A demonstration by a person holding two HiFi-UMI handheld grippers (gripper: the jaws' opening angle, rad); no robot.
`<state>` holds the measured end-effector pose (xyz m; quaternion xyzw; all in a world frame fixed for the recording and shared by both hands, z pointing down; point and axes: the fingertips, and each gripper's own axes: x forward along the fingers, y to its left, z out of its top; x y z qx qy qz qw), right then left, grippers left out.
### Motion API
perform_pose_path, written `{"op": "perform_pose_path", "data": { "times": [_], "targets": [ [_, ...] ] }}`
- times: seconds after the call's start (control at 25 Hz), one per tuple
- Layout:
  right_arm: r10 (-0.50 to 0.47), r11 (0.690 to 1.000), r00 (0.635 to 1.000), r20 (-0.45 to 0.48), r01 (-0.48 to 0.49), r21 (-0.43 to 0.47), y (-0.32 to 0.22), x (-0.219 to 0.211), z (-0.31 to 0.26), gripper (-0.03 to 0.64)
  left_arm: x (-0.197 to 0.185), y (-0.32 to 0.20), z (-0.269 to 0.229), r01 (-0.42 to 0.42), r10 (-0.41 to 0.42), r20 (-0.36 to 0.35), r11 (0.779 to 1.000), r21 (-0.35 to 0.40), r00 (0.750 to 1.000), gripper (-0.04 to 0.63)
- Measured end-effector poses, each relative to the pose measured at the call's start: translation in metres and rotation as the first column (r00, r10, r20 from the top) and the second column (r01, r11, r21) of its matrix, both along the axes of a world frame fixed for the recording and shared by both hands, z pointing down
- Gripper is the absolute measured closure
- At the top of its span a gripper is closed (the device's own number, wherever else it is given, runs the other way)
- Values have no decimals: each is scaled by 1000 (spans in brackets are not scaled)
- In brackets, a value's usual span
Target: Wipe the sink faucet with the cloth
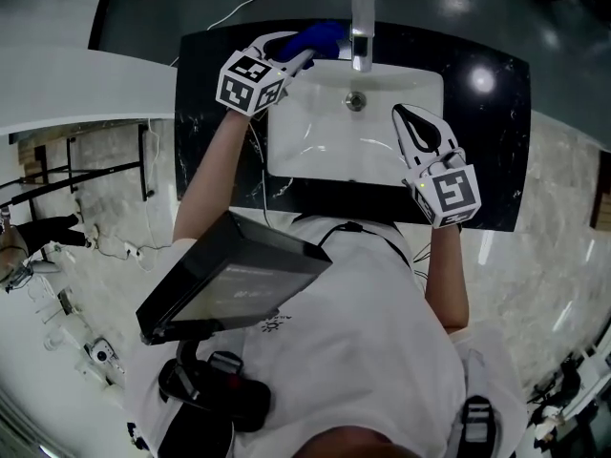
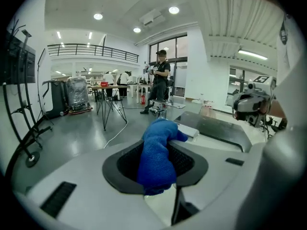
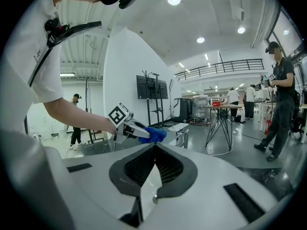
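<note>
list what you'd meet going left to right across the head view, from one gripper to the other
left gripper, shut on the cloth → blue cloth → faucet → right gripper over the sink; the drain is left out, since it lines up with the faucet

Beyond the black marble countertop [image 1: 492, 151] in front of you, a white cable [image 2: 116, 134] trails over the grey floor. Further off you have a folding table [image 2: 108, 87], a wrapped cart [image 2: 76, 92] beside it — and a person in black [image 2: 159, 80] standing near the windows.
</note>
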<state>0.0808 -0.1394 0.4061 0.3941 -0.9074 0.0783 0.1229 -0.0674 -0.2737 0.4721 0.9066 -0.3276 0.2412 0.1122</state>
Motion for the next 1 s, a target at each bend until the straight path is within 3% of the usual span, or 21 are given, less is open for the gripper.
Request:
{"op": "perform_pose_path", "data": {
  "times": [0.12,0.32,0.6,0.72,1.0],
  "targets": [
    [-22,1000,1000,2,22,2,1,-6,-1,614,-6,30,-12,-30,30,-40,999,17,999,471],
    [-38,999,999,4,38,4,0,-9,0,614,30,73,-40,-165,170,-101,984,61,980,471],
    [-12,1000,1000,-1,12,1,1,-1,0,614,85,66,-17,-315,316,-24,948,38,949,471],
    [15,1000,1000,-5,-15,-4,1,9,1,614,94,54,-3,-327,327,10,945,12,945,471],
    [54,998,998,-12,-54,-14,2,22,4,614,95,9,-1,-260,260,41,966,-13,965,471]
  ]
}}
